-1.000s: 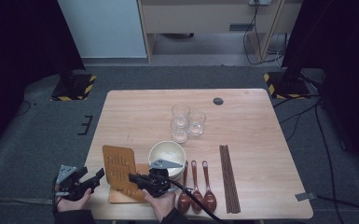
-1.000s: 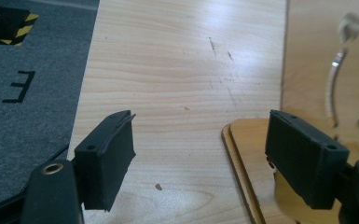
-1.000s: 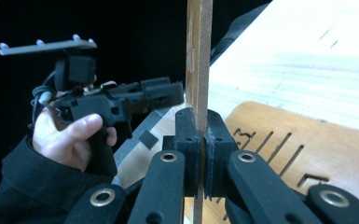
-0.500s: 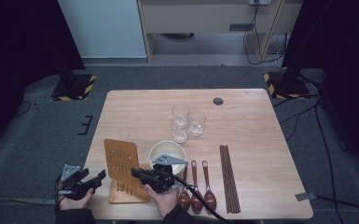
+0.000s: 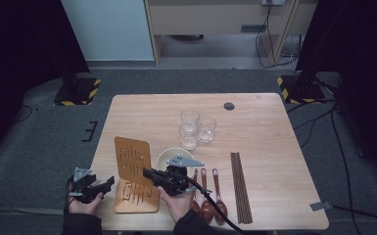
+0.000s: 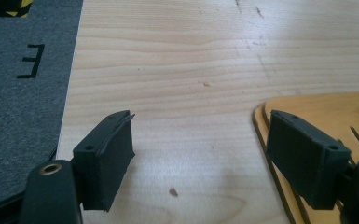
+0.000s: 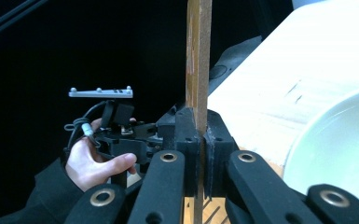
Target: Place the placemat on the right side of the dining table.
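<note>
Where jaws pinch: thin slotted wooden board (image 5: 132, 164)

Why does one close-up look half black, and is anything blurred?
Right gripper view: beyond the table edge the room is unlit, behind the thin slotted wooden board; the near white bowl is soft. Left gripper view: evenly lit, sharp. High view: dim surroundings.

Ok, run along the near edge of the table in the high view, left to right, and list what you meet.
Left tongs → flat wooden board lying on the table → right tongs, shut on a second board raised on edge → three wooden spoons → dark chopsticks.
</note>
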`<act>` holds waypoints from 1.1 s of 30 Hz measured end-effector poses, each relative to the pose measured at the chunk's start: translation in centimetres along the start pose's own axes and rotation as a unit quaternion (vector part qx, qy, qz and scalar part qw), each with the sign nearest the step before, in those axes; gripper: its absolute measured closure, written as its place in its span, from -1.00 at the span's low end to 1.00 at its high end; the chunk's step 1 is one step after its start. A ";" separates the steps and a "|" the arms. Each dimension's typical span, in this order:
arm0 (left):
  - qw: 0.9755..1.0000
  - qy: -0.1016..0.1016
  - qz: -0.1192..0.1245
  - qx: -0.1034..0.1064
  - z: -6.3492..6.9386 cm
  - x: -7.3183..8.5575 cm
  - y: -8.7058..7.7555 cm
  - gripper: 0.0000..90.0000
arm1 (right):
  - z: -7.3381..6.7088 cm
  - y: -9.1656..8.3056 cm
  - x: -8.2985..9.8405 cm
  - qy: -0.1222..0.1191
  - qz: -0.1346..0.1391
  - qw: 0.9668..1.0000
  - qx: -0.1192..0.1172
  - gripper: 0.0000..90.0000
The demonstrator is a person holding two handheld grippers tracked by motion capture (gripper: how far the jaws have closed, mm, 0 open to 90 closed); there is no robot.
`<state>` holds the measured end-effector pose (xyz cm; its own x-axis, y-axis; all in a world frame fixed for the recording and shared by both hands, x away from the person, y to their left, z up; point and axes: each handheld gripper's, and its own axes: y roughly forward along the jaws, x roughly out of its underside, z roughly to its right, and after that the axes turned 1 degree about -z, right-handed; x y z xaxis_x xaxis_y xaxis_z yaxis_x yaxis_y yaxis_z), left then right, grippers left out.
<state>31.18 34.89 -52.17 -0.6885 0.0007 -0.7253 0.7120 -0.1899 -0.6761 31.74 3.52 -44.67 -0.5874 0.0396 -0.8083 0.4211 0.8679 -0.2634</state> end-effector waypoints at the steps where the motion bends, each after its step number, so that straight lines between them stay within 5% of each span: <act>1: 1.000 0.002 -0.002 0.000 0.0 -0.1 0.2 -0.52 | 0.1 -0.1 -0.2 0.000 0.003 1.000 0.002 0.94; 21: 0.999 0.024 -0.021 0.006 2.8 -4.9 4.9 -0.59 | 0.7 -2.7 -3.2 -0.012 0.039 0.999 0.010 0.94; 33: 0.999 0.030 -0.034 0.009 2.9 -4.8 6.4 -0.59 | 1.0 -4.1 -5.1 -0.018 0.061 0.998 0.018 0.94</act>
<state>38.63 30.82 -52.64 -0.7256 0.0733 -0.6842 0.6604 -0.2055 -0.7223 33.76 -0.76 -39.98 -0.5055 0.1253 -0.8537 0.5122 0.8397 -0.1801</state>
